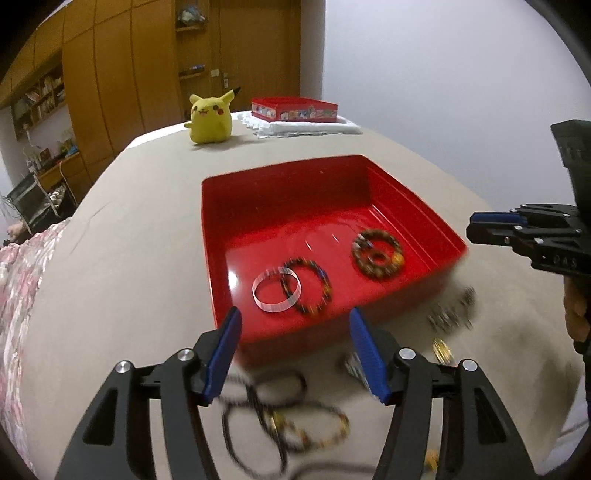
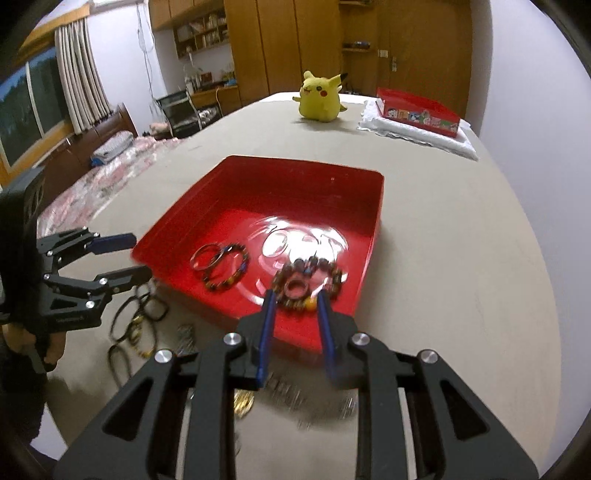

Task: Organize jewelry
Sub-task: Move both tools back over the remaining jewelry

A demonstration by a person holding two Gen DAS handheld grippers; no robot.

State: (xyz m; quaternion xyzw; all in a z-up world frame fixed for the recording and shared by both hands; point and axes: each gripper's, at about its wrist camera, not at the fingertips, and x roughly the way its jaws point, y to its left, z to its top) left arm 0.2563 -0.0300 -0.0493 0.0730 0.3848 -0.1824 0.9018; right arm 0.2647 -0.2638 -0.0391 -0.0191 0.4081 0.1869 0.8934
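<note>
Beyond the red tray [image 1: 413,199], a Pikachu plush [image 1: 210,120] sits; both claws, left [image 1: 295,354] and right [image 2: 295,332], gape empty.

Background stuff around your bed setup

Past your work area you've got a yellow Pikachu plush [image 1: 210,119] sitting upright on the beige bedspread [image 1: 122,229], and off to its right a red cartoon-print box [image 1: 294,109] parked on a folded white towel [image 1: 306,129]. Behind those are wooden wardrobes [image 1: 122,74] and a wooden door [image 2: 424,48]. Your other view picks up a striped curtain [image 2: 79,74] by a window, bookshelves [image 2: 201,33], a black chair [image 2: 179,109], and a pink floral blanket [image 1: 18,280] along the bed's edge.
</note>
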